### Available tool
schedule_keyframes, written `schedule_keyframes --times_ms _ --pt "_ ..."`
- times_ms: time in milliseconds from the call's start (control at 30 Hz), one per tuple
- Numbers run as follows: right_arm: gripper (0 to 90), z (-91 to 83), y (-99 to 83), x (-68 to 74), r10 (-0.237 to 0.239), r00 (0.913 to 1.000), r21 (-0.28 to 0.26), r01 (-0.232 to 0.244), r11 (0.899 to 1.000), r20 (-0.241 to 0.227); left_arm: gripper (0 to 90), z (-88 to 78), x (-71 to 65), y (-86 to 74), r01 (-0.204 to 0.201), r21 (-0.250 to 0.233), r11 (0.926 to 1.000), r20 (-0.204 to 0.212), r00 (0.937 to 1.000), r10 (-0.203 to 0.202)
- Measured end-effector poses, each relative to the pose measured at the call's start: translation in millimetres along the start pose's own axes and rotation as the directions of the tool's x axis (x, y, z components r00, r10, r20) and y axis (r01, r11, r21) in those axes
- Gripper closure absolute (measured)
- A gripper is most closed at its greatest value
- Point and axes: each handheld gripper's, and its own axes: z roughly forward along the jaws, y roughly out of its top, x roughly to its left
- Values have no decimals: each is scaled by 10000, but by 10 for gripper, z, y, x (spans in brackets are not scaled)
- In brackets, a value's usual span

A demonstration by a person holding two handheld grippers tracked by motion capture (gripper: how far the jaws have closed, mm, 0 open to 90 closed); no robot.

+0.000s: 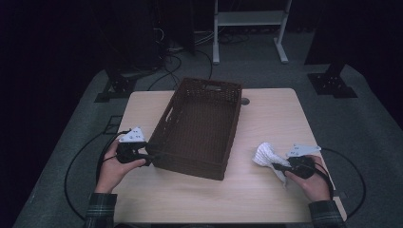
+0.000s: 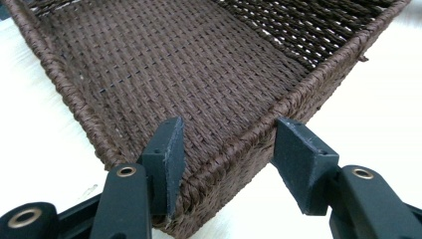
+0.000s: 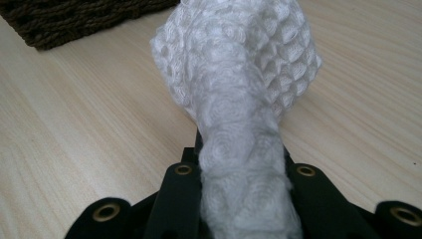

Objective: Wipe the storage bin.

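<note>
Wicker basket (image 2: 199, 84) corner sits between left gripper (image 2: 226, 154) jaws, not yet pinched; right gripper (image 3: 244, 169) clenches white cloth (image 3: 239, 74), hiding its jaws.

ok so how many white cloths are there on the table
1. The white cloth is at the table's right side, clamped in the right tool, beside the brown basket. The basket's inside looks empty, so none seems hidden there.
</note>
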Motion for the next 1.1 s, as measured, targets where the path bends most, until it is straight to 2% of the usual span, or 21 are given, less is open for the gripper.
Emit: schedule_keyframes --times_ms 233,467,767,1100 --pt "754 -14 -8 -16 22 10000 -44 -22 10000 43 467 41 -128 -8 130 -260 9996 -236 9996 -136" --pt "754 -21 -12 -20 53 10000 -31 -53 10000 67 498 94 -252 -17 130 -524 9985 -235 9996 -142" --pt "754 -23 -13 -22 76 9999 -35 -76 10000 78 596 231 -442 31 29 -616 9981 472 9989 0" --pt "753 -25 -13 -25 95 9999 -25 -95 10000 82 677 382 -552 82 64 -760 9971 1050 9945 16"
